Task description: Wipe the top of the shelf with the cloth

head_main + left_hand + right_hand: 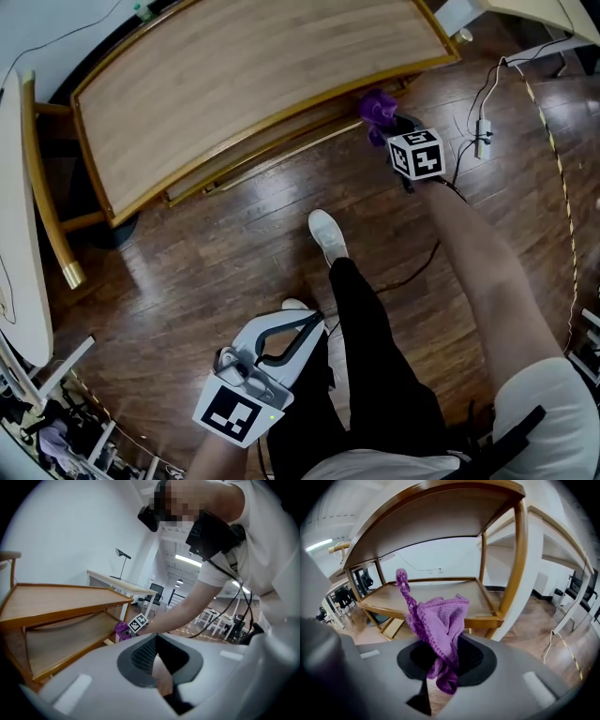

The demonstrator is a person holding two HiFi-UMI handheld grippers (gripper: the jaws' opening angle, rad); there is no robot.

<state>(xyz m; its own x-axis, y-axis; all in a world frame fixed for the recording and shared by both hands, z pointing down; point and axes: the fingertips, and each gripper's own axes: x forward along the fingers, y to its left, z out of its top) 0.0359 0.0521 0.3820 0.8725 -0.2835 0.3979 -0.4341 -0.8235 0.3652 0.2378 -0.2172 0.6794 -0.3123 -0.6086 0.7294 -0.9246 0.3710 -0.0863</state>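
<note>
The wooden shelf's top (253,84) fills the upper part of the head view, and from the left gripper view it shows as the slanted board (61,599). A purple cloth (378,110) hangs crumpled below the shelf's front right corner. My right gripper (389,127) is shut on it, low beside the shelf. In the right gripper view the cloth (436,625) stands up out of the shut right gripper (445,660), with the underside of the shelf's top above. My left gripper (314,323) is held back near the person's legs, jaws together and nothing in them (157,656).
A lower shelf board (426,597) lies ahead of the cloth, with a wooden corner post (518,569) to its right. A white shoe (328,234) stands on the dark wooden floor. Cables and a plug strip (483,131) lie at the right. A pale table edge (19,234) runs along the left.
</note>
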